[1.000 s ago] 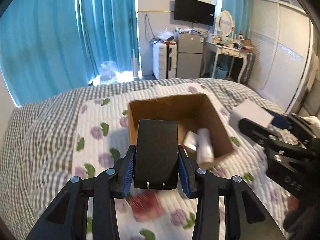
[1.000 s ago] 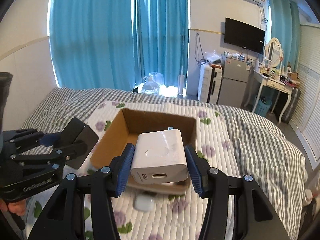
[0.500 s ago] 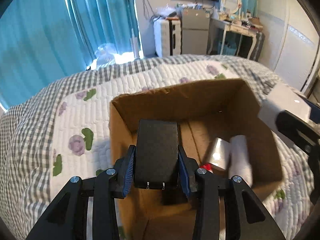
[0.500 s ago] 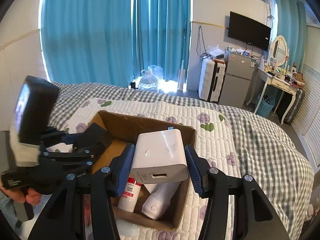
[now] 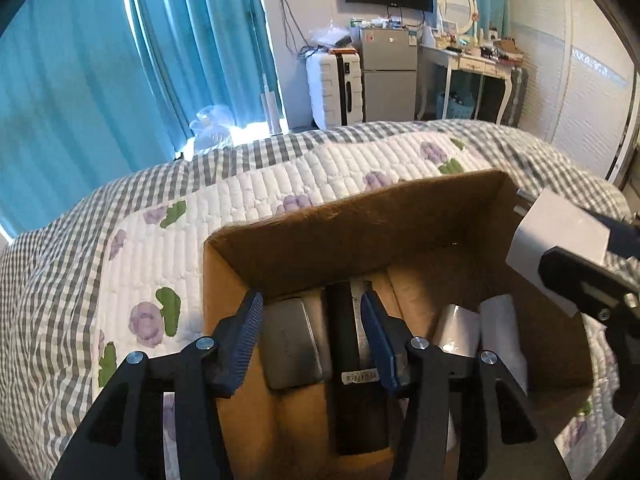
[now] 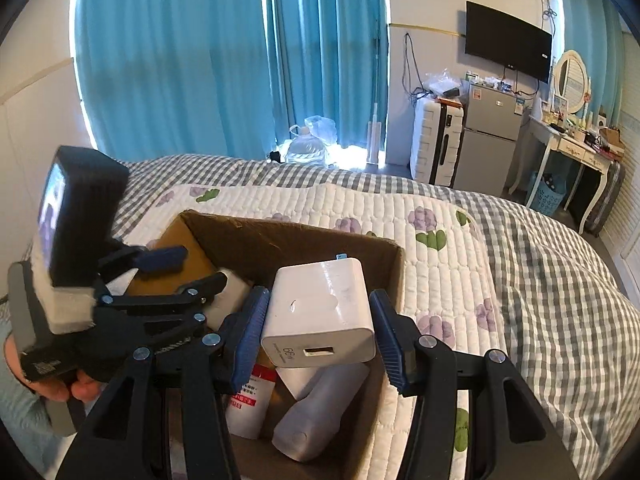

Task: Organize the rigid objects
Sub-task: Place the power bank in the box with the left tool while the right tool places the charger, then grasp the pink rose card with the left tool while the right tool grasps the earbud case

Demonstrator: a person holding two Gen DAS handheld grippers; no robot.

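An open cardboard box [image 5: 360, 220] sits on the quilted bed; it also shows in the right wrist view [image 6: 288, 236]. My left gripper [image 5: 312, 332] is open over the box's left part. The black block [image 5: 352, 364] lies on the box floor beside a grey case [image 5: 292, 348], free of the fingers. My right gripper [image 6: 316, 332] holds a white 66W charger [image 6: 320, 312] above the box, with a small gap showing at its right finger. The charger [image 5: 560, 240] also shows at the right of the left wrist view. A white bottle [image 6: 320, 412] and a red-labelled bottle [image 6: 252, 404] lie inside.
The bed's white floral quilt [image 6: 440, 248] and grey checked blanket [image 6: 560, 280] surround the box. Blue curtains, a white suitcase [image 6: 436, 144], a small fridge [image 6: 488, 136] and a dressing table [image 6: 576, 148] stand beyond the bed.
My left gripper has moved forward over the box, opened, and let go of the black block, which now lies in the box. My right gripper has moved with the charger over the box.
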